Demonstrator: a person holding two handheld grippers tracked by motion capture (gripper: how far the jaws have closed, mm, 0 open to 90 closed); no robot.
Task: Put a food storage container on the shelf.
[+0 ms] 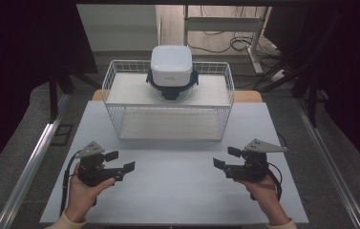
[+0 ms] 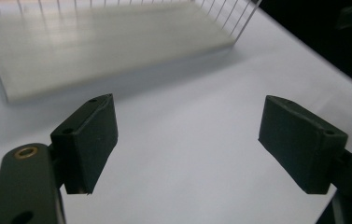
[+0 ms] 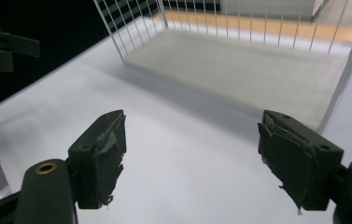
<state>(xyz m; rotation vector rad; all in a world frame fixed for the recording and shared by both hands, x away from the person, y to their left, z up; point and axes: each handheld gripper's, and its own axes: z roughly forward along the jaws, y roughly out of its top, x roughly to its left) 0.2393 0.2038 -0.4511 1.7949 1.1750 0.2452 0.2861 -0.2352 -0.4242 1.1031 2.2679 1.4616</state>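
Both grippers wide, holding nothing, low in frame.
The box at upper centre, on the rack, looks rigid, smooth, likely slippery; grip its side walls with left gripper and right gripper.

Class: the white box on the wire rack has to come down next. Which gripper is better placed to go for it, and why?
Neither clearly. The white box sits mid-rack, while the left gripper and right gripper hover open, about equally far. Probably both together, one each side.
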